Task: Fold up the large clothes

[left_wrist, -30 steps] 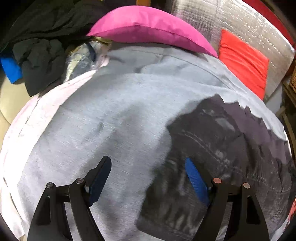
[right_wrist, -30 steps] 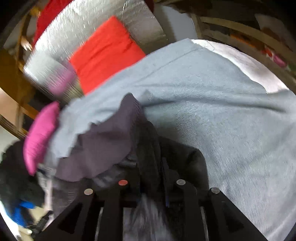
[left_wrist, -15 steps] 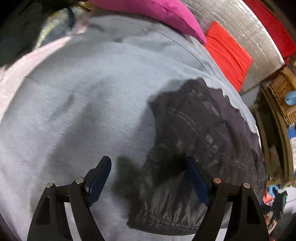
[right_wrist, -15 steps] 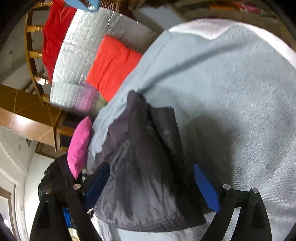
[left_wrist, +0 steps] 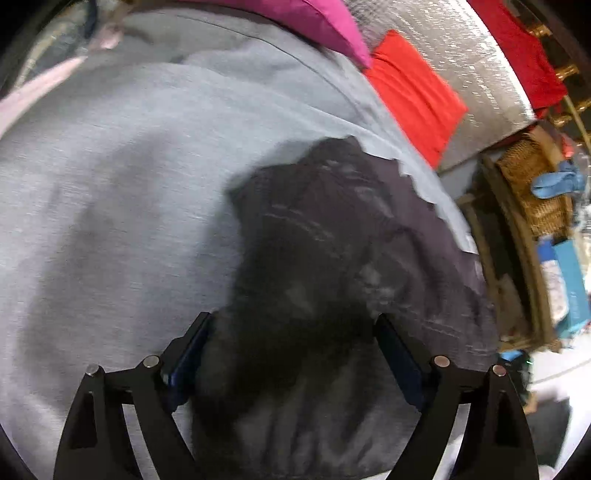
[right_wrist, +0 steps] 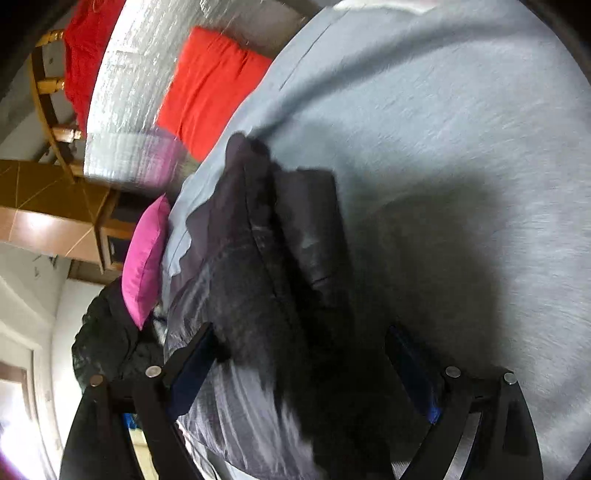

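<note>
A dark grey, shiny folded garment (left_wrist: 332, 240) lies on the light grey bed cover (left_wrist: 129, 184). In the left wrist view my left gripper (left_wrist: 291, 321) hangs low over the garment's near end. Its jaws are opening, the cloth lies between the blue pads (left_wrist: 188, 354), and they do not press on it. In the right wrist view the same garment (right_wrist: 258, 258) shows as a thick folded stack on the cover (right_wrist: 443, 129). My right gripper (right_wrist: 301, 332) stands open astride its near end, gripping nothing.
A pink pillow (left_wrist: 314, 18) and a red cushion (left_wrist: 417, 92) lie at the bed's far side against a silver quilted sheet (left_wrist: 461, 48). A wicker basket (left_wrist: 535, 184) and shelves stand to the right. A black clothes heap (right_wrist: 107, 332) sits beyond the pink pillow (right_wrist: 146, 258).
My right gripper let go of the dark garment, opened wide and sank toward it. My left gripper tipped down and came over the garment's near end.
</note>
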